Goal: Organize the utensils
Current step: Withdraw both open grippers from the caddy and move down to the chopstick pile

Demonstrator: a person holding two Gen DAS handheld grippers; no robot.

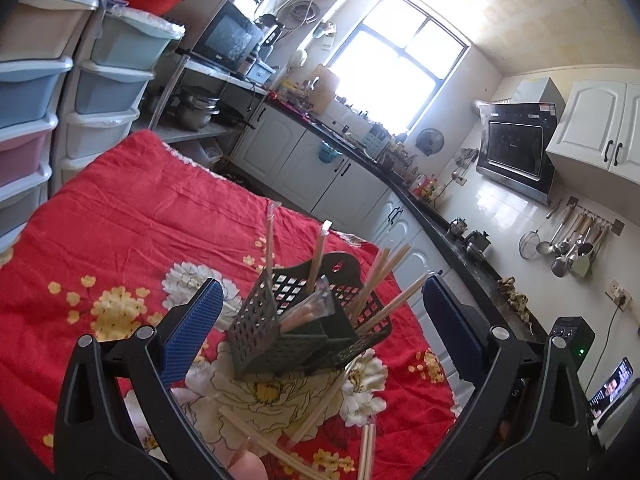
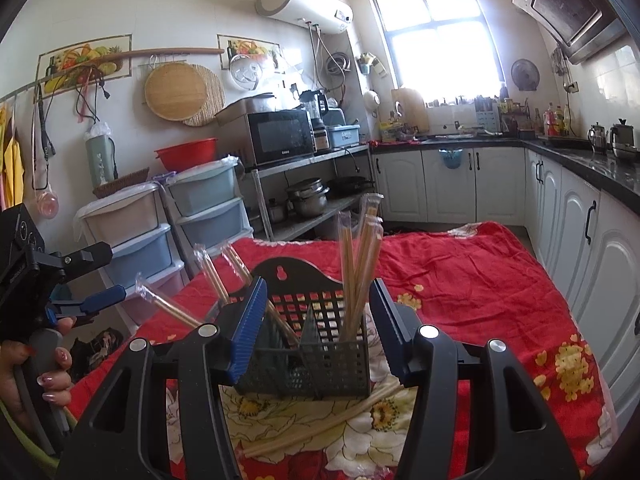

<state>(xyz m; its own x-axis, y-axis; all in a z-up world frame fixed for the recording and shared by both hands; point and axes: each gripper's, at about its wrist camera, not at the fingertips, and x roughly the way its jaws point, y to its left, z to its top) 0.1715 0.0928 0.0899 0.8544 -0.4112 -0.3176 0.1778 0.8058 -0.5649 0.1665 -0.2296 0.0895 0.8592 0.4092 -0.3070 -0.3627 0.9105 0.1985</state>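
Black holder [image 2: 316, 344] upright on the red floral cloth [image 2: 480, 280], wrapped chopsticks [image 2: 356, 268] already stood in its slots, presumably sorted by compartment; loose chopsticks [image 2: 320, 420] flat on cloth just in front. Right gripper [image 2: 318, 336] open, empty, straddling holder without contact. Left gripper [image 1: 320, 320] open, empty, holder ahead between fingers.

Table cloth [image 2: 460, 280] — red, printed with white and yellow flowers. Utensil basket [image 2: 316, 344] — dark grey-black plastic, square grid of holes. Chopsticks [image 2: 356, 276]: pale tan wood in clear wrappers. Gripper pads [image 2: 248, 332]: ribbed blue on black frames. Storage drawers [image 2: 132, 248]: pastel blue, pink, beige. Basin [image 2: 186, 152]: red.
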